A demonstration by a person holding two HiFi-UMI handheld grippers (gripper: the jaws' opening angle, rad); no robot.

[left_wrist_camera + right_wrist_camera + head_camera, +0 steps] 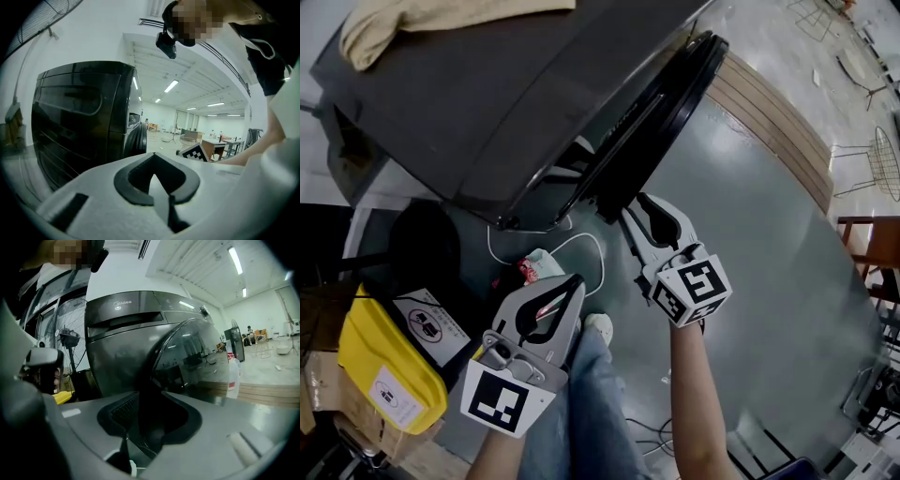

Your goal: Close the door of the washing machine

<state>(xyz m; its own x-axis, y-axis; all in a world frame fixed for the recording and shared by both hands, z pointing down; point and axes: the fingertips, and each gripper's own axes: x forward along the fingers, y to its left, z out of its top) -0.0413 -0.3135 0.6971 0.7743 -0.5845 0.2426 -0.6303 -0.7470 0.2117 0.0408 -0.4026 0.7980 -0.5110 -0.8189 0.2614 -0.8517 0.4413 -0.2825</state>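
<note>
The dark grey washing machine (pixel 487 103) fills the upper left of the head view, and its round black door (pixel 661 112) stands partly ajar. My right gripper (pixel 630 208) is at the door's lower rim. In the right gripper view the door (pixel 197 357) curves down into the gap of the right gripper (pixel 150 427); the jaws stand apart around the rim, and the ribbed left pad is uncovered. My left gripper (pixel 577 279) hangs lower left, away from the machine, shut and empty. The left gripper view shows the left gripper (pixel 154 176), the machine (pixel 79 117) and the door's edge (pixel 138 138).
A beige cloth (pixel 394 23) lies on the machine's top. On the floor below are a white cable (pixel 581 239), a small red-and-white packet (pixel 534 267) and a yellow container (pixel 389 370). The person's jeans leg (pixel 591 403) is beneath the grippers. A wooden strip (pixel 778 122) runs right of the door.
</note>
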